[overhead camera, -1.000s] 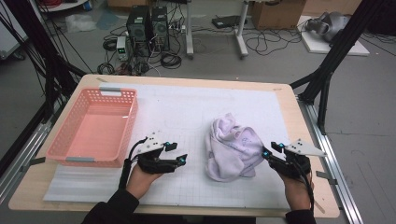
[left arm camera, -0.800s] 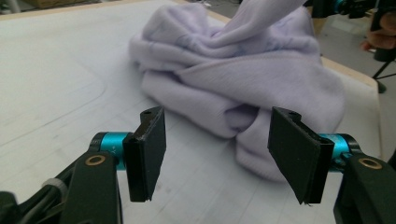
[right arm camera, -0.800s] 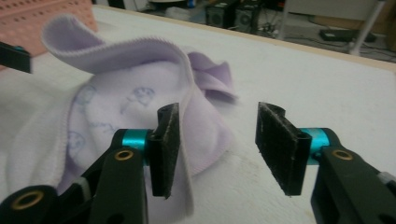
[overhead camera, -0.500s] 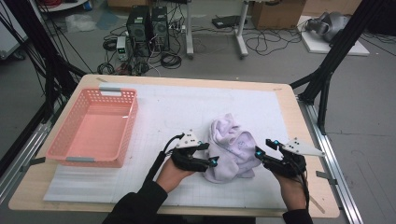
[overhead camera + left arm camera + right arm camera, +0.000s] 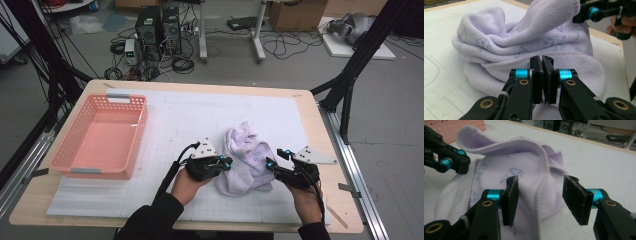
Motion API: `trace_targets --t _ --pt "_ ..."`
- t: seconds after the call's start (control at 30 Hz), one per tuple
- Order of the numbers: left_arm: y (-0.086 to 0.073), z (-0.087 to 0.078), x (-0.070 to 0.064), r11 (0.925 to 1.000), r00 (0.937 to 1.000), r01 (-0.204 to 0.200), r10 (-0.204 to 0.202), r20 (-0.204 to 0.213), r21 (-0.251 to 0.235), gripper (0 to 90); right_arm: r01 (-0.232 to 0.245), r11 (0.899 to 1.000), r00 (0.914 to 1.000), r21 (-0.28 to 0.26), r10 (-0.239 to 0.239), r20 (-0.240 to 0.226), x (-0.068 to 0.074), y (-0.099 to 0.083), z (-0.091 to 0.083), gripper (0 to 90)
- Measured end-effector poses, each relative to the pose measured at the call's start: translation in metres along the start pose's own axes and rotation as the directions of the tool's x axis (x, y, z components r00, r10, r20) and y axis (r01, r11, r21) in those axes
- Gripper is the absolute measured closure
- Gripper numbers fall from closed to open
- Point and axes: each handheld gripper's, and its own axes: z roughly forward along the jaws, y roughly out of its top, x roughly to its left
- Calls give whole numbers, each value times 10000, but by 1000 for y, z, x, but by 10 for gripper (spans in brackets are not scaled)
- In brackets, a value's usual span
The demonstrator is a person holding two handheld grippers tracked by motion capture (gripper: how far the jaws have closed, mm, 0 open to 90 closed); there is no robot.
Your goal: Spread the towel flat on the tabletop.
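A crumpled lilac towel [image 5: 247, 156] with faint blue prints lies on the white mat right of centre. My left gripper [image 5: 226, 164] is at the towel's left edge. In the left gripper view its jaws are shut, their tips [image 5: 541, 62] against the towel's stitched hem [image 5: 574, 53], with no cloth seen between them. My right gripper [image 5: 270, 165] is at the towel's right edge. In its own view the right gripper [image 5: 540, 195] stands open around a raised fold of the towel [image 5: 531, 170]. The left gripper [image 5: 459, 161] shows across the towel there.
A pink plastic basket [image 5: 97, 172] stands empty on the left of the mat, its corner [image 5: 461, 126] also behind the towel. A white gridded mat [image 5: 200, 115] covers the wooden table. Cables, computers and stands sit on the floor beyond the far edge.
My left gripper has moved right from the middle of the mat to the towel's left edge. The right gripper has edged in on the towel's right side.
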Motion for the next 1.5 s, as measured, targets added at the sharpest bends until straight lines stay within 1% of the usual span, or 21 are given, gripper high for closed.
trace_targets --t 0.1,0.27,0.37,0.47,0.5,0.57,0.63,0.73,0.77,0.83,0.9,0.93,0.97,1.07,1.13,1.17,1.2,1.23,1.3,1.37,1.5 --pt "0 -2 0 9997 9997 -239 238 -78 -57 874 94 10000 10000 17 -94 26 1 0 0 464" --pt "-3 -18 6 9993 9997 -137 130 -217 -334 876 -41 10000 9999 50 40 99 -1 -1 -1 461" --pt "-6 -31 9 9987 9996 -125 112 -263 -497 877 -207 9998 9981 -52 203 -578 3 0 4 454" --pt "-10 -45 16 9987 9983 -110 81 -576 -495 877 -20 10000 9978 61 24 -658 7 2 10 491" --pt "-11 -50 19 9990 9973 -87 55 -726 -445 876 159 9984 9963 538 -112 -857 9 1 16 734" --pt "-16 -61 26 9990 9952 80 -122 -970 -432 877 522 9945 9950 906 -441 -896 9 -1 20 892" --pt "-21 -69 32 9991 9923 142 -190 -1223 -397 877 727 9895 9948 1251 -631 -794 8 -4 21 893" --pt "-27 -80 37 9990 9882 220 -275 -1509 -381 877 595 9912 9959 1186 -509 -742 4 -6 19 894" --pt "-29 -81 38 9985 9878 324 -387 -1506 -442 877 518 9941 9954 950 -437 -854 3 -6 17 885" --pt "-31 -83 39 9985 9875 344 -406 -1520 -435 876 309 9981 9951 535 -256 -959 6 -2 17 656" --pt "-32 -82 37 9983 9886 319 -387 -1457 -489 876 267 9995 9928 156 -247 -1168 10 4 19 534" --pt "-31 -81 36 9985 9890 274 -338 -1440 -465 876 267 9995 9928 156 -247 -1168 10 4 19 534" --pt "-31 -81 36 9986 9891 225 -292 -1442 -483 876 398 9992 9905 -86 -406 -1316 15 12 23 448" --pt "-31 -81 34 9984 9903 226 -294 -1358 -512 876 642 9978 9870 -144 -656 -1467 20 22 32 385" --pt "-31 -80 34 9985 9912 235 -298 -1286 -502 875 1281 9918 9741 46 -1249 -1884 28 34 51 382" --pt "-31 -81 33 9984 9916 256 -319 -1251 -512 875 1281 9918 9741 46 -1249 -1884 28 34 51 382" --pt "-32 -81 33 9983 9919 253 -316 -1228 -528 875 1612 9861 9625 414 -1479 -2273 35 39 65 416" --pt "-32 -81 33 9985 9923 216 -276 -1205 -505 875 1897 9802 9538 568 -1703 -2474 38 40 70 522" --pt "-33 -81 33 9988 9928 201 -251 -1169 -439 875 2380 9677 9405 835 -2082 -2686 43 40 75 815" --pt "-35 -82 33 9990 9931 202 -247 -1149 -398 875 2419 9661 9457 904 -2139 -2448 41 37 72 842" --pt "-37 -85 34 9994 9927 177 -212 -1185 -303 876 2211 9667 9666 1289 -1997 -1606 24 25 56 848"
